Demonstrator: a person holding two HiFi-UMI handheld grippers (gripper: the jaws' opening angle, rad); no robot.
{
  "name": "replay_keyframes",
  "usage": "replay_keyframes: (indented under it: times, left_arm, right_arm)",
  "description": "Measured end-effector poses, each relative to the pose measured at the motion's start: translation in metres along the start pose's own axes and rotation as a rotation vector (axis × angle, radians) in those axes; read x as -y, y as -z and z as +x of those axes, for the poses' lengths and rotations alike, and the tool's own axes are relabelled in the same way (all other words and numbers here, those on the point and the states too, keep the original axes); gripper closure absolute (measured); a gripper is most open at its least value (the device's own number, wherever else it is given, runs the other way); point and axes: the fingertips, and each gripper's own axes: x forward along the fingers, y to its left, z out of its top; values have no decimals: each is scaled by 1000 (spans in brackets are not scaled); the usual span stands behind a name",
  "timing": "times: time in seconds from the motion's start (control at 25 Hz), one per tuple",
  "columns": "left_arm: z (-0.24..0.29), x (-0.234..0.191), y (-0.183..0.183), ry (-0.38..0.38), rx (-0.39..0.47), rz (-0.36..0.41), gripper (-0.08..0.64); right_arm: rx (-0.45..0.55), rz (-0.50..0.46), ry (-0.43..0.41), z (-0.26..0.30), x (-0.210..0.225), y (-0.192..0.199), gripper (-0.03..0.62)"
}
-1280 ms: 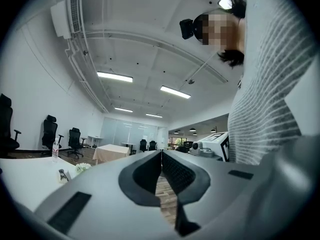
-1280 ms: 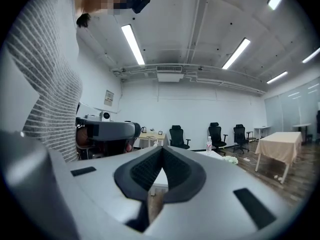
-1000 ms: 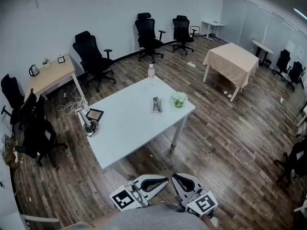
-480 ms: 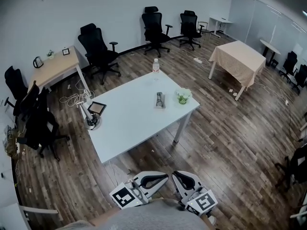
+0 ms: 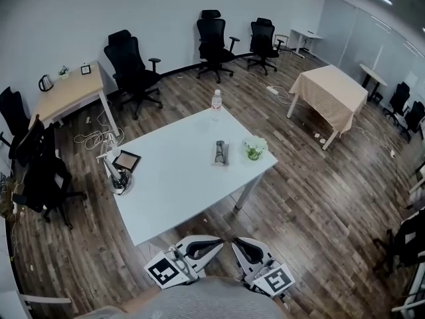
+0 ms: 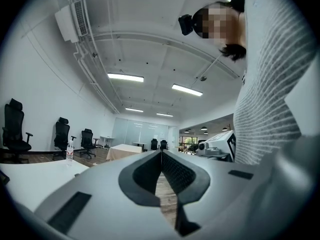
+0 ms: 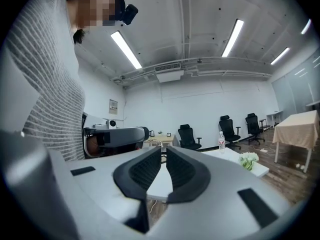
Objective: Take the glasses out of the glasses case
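The dark glasses case [image 5: 220, 151] lies shut on the white table [image 5: 172, 191], right of its middle, and no glasses show. I hold both grippers low at the bottom of the head view, off the table's near edge and well short of the case. My left gripper [image 5: 216, 242] [image 6: 161, 151] is shut, its pads pressed together with nothing between them. My right gripper [image 5: 238, 243] [image 7: 164, 149] has its jaws all but together and holds nothing. Neither gripper view shows the case clearly.
A small potted white flower [image 5: 254, 147] [image 7: 248, 159] stands just right of the case. A water bottle [image 5: 216, 100] [image 7: 221, 141] stands at the far edge, a framed tablet [image 5: 126, 160] and a small device [image 5: 119, 178] at the left end. Office chairs [image 5: 133, 68] and a cloth-covered table [image 5: 329, 92] stand around on the wooden floor.
The table has come closer to the grippers in the head view as I step toward it. Both grippers keep the same pose and stay closed.
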Motion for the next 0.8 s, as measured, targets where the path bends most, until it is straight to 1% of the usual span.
replay_keyframes:
  times: [0.12,0.2,0.28,0.36,0.48,0.56,0.68,0.8]
  left_arm:
    - [12,-42,-6,17,-3,8,546]
    - [18,-72,-13,11,11,13,546]
    - [24,-101,-17,-2,36,-13,546]
    - [28,-126,-21,5,50,-39,546]
    - [29,-159,-22,32,38,-38,546]
    - [29,-183,-22,37,35,-52,546]
    - [32,-207,-19,60,24,-80,546]
    - [37,-220,-12,93,-2,-92,546]
  right_arm:
    - [-4,-16,4,39,22,-11,571]
    - [-3,-24,13,62,35,-19,571]
    - [-9,-31,35,81,49,-22,571]
    - [-14,-35,56,100,62,-26,571]
    - [-21,-46,77,129,80,-32,571]
    - [-16,-51,95,148,93,-38,571]
    - [-3,-69,126,169,111,-46,571]
    - [-7,-82,162,178,128,-48,571]
